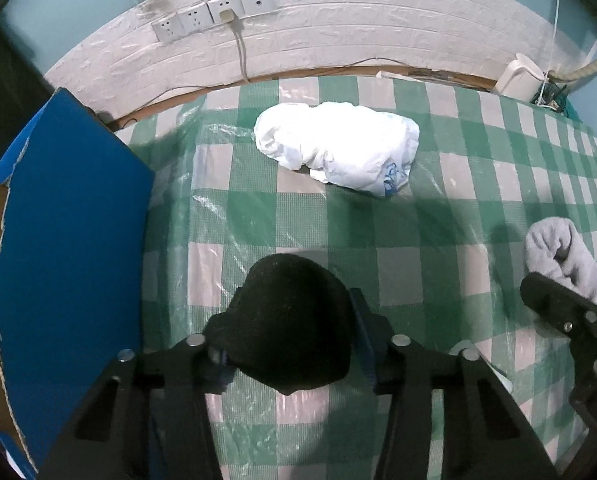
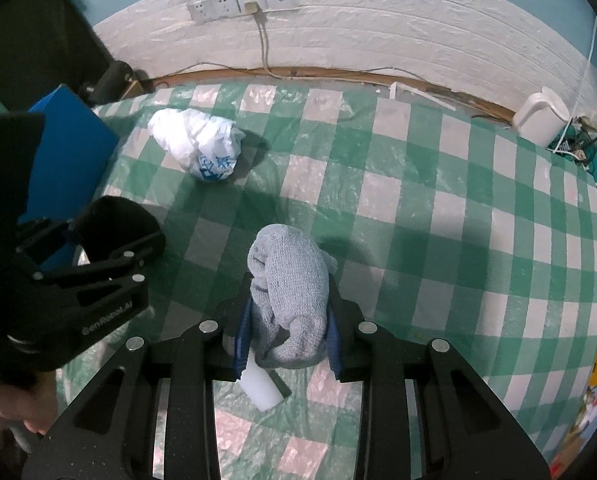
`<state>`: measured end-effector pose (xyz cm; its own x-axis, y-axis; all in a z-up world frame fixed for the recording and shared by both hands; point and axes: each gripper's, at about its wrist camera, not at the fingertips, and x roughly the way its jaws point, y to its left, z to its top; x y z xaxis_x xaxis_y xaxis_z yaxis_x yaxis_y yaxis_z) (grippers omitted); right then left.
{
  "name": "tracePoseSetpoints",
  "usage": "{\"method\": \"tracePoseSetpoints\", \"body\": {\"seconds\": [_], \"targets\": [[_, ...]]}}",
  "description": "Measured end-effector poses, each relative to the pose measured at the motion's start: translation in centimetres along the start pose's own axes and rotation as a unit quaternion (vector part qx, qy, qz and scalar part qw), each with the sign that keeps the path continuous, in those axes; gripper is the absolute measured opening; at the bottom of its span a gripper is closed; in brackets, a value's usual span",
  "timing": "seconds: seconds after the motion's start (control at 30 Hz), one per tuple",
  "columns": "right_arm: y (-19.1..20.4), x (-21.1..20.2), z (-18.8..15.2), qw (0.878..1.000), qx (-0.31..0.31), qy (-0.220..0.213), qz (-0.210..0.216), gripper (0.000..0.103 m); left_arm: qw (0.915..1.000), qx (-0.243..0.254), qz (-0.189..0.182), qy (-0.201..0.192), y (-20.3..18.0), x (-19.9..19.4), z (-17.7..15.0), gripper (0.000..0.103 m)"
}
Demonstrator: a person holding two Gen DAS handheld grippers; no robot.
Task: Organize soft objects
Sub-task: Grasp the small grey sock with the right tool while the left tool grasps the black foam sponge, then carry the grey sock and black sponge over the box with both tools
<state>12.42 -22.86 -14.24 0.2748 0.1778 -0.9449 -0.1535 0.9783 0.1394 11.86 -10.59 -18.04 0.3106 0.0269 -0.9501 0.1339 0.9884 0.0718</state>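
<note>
Looks like a home room, prob a lived-in one: worktop [image 2: 438, 208] w/ green-white check plastic cloth, white brick-pattern wall covering [image 2: 378, 28], row of wall sockets [image 2: 242, 2] w/ one plug + cable, cardboard box [image 1: 70, 216] at side.

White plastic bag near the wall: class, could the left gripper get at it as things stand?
Probably not yet. The path over the checked cloth to the white plastic bag looks free, but the left gripper is already shut on a black soft object.

bag [image 1: 334, 146] behind hat [image 1: 290, 324] | box [image 1: 70, 216] left | towel [image 2: 288, 300] right
</note>
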Motion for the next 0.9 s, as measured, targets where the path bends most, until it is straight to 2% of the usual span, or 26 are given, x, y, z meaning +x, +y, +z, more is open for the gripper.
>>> {"method": "tracePoseSetpoints", "body": {"seconds": [0.4,0.9], "targets": [[1.2,-3.0,-0.4,1.0,-0.011,-0.02,0.004,0.029,0.9997,0.004,-0.003,-0.022,0.5,-3.5,-2.0,0.042],[3.0,-6.6,-1.1,0.998,-0.034,-0.049,0.014,0.029,0.9977,0.019,0.015,-0.063,1.4,-8.7,-3.8,0.042]]}}
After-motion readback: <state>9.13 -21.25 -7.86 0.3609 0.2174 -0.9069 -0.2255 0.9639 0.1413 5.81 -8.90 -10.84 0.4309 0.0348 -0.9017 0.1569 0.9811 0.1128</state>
